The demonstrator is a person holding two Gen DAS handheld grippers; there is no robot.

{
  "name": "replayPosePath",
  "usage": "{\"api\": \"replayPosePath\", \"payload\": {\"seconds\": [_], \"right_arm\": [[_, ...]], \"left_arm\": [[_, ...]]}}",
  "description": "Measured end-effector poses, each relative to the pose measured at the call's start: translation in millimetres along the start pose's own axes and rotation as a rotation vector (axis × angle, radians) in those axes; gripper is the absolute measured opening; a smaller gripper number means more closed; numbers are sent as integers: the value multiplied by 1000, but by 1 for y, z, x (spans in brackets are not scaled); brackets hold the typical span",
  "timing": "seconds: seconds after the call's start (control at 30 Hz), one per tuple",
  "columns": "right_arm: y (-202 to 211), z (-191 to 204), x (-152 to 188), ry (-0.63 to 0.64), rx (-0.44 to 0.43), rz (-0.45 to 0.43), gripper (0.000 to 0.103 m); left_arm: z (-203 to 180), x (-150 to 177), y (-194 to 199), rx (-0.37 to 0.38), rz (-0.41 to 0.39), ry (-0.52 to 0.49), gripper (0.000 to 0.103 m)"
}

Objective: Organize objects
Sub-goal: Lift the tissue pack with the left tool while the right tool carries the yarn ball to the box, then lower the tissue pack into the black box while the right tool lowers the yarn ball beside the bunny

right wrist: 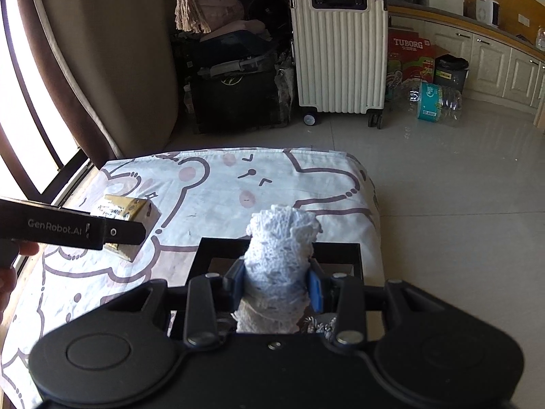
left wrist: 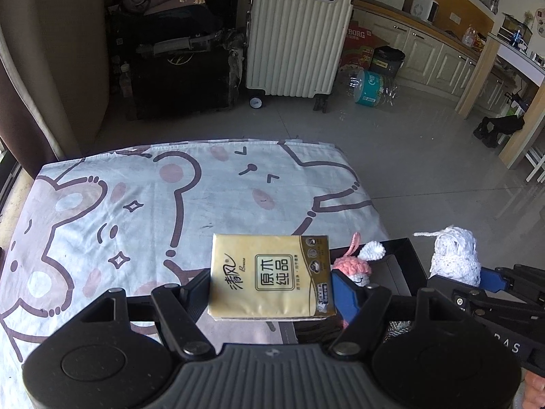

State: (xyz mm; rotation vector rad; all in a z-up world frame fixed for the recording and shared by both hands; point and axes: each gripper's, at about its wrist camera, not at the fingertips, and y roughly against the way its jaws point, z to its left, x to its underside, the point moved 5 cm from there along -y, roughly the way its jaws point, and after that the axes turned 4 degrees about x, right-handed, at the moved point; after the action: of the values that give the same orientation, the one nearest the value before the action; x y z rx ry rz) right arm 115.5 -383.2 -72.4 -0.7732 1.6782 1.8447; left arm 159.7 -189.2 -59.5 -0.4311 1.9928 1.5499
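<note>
My left gripper point(left wrist: 272, 284) is shut on a yellow tissue pack point(left wrist: 270, 276), held above the cartoon-print cloth point(left wrist: 136, 204) on the table. The same tissue pack point(right wrist: 131, 209) shows at the left of the right wrist view, clamped in the left gripper point(right wrist: 126, 231). My right gripper point(right wrist: 277, 289) is shut on a white lace roll point(right wrist: 281, 238), held upright over a black box point(right wrist: 282, 248). The lace roll point(left wrist: 454, 255) also shows at the right of the left wrist view. A pink and white crochet toy point(left wrist: 354, 266) sits at the black box point(left wrist: 402, 252).
A cream suitcase point(left wrist: 296, 37) stands on the floor beyond the table, next to dark bags point(left wrist: 180, 68). A water bottle point(left wrist: 371, 87) lies on the tiles near a red carton point(right wrist: 410, 58). Kitchen cabinets point(left wrist: 425, 51) run along the right. A curtain point(right wrist: 51, 68) and window sit at the left.
</note>
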Motion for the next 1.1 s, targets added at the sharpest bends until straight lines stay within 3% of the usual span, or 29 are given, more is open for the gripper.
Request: {"api": "replayPosePath", "payload": {"seconds": [0.37,0.53,0.7,1.1], "right_arm": [[-27,-23,1,12,58,19,38],[-46,-27,8,23,68,48,38],[-63,-28,13,39,76,76,38],[-94,-29,23,90,97,123,38]], "left_arm": [[-21,0,-25,102,-17,37,73],[-26,10,-46,137,18,77,73],[-23,20,-70,139,61,129,73],[-24,24,-96,159,80,175,73]]}}
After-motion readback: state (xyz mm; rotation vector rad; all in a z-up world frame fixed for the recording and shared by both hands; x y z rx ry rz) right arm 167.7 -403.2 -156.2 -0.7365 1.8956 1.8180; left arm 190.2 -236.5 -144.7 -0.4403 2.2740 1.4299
